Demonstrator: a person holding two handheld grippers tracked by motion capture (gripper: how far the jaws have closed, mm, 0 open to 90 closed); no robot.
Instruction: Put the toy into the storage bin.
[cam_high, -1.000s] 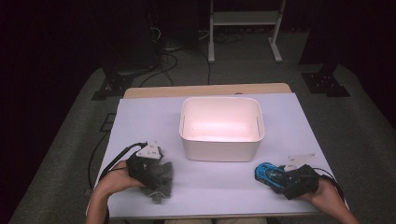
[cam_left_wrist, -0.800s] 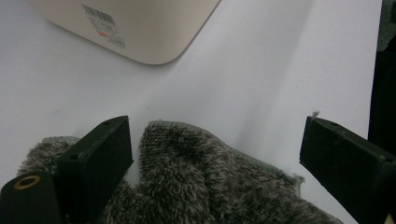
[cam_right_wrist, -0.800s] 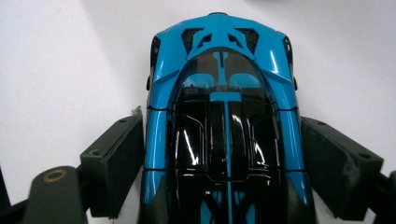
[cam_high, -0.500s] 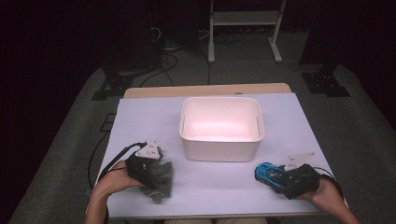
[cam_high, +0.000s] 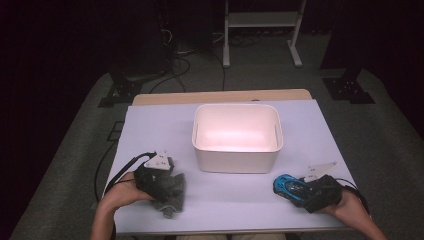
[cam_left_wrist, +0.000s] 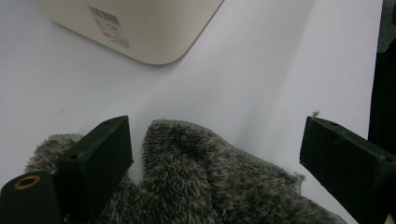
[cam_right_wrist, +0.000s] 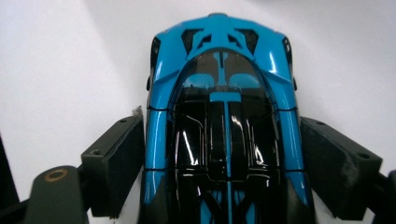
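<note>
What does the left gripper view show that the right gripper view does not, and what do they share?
Left gripper view alone: a fuzzy grey cloth lying between the left tool's wide-apart jaws, and a corner of the cream bin with its barcode label. Right gripper view alone: a blue toy car between the right tool's jaws, which sit against its sides. Both share the white tabletop.

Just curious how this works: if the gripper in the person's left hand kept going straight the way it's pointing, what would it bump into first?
Probably the grey fuzzy cloth lying between the left gripper's open jaws; beyond it, the white bin.
</note>
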